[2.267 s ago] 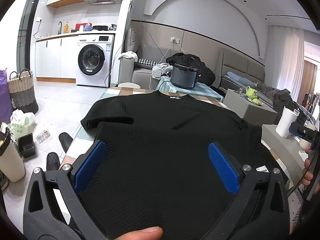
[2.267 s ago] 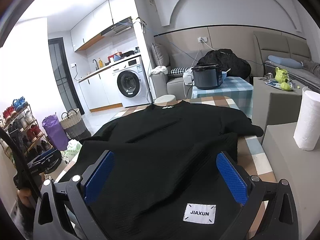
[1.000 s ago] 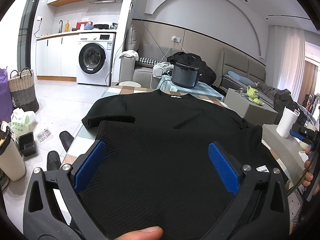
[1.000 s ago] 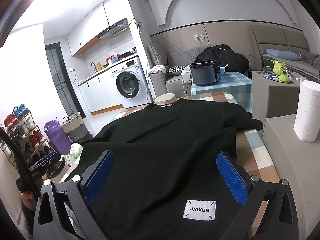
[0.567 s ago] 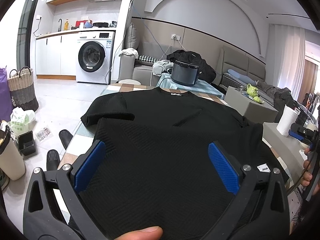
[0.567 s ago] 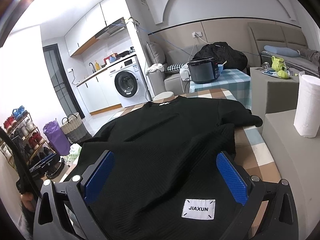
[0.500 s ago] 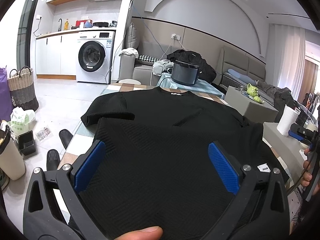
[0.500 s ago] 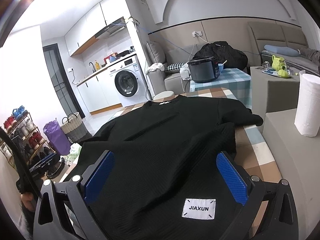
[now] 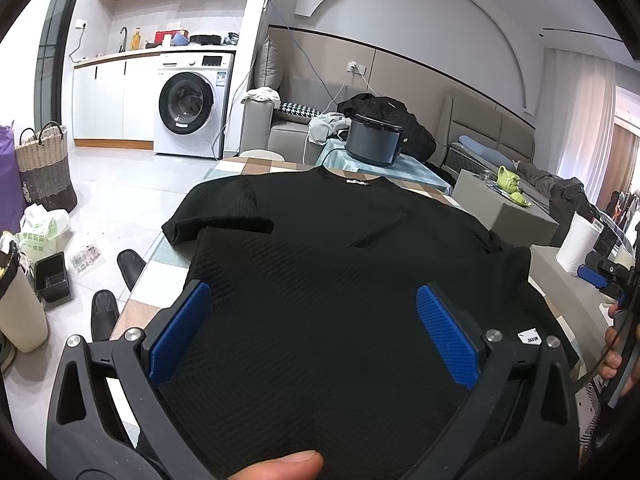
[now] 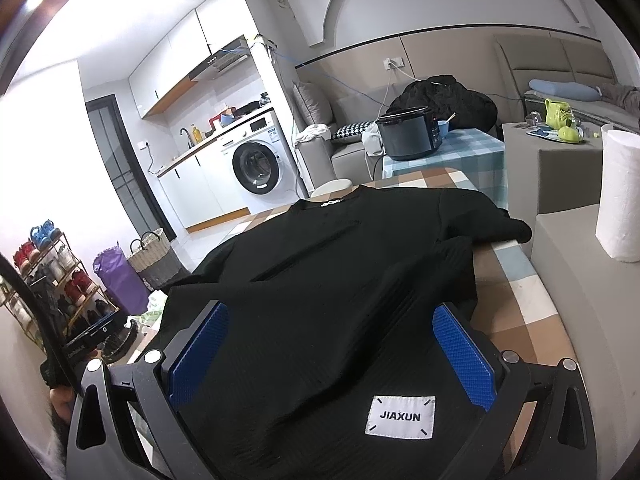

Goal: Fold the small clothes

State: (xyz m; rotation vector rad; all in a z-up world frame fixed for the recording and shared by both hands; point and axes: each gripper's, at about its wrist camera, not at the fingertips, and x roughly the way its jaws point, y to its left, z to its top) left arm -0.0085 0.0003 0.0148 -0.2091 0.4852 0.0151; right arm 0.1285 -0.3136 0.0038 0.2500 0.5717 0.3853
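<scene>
I have the left gripper spread wide, its blue pads clear of the cloth. The black shirt fills the centre of that frame, lying on the checked table, collar toward the top. My right gripper is likewise released, with the shirt's white JIAXUN label at lower centre between its fingers.

Washing machine sits under the kitchen counter at the back. A dark rice cooker stands on the blue-checked side table, black bag heaped behind it. Paper towel roll upright on the grey block, right. Wicker basket on the floor, shoe rack far left.
</scene>
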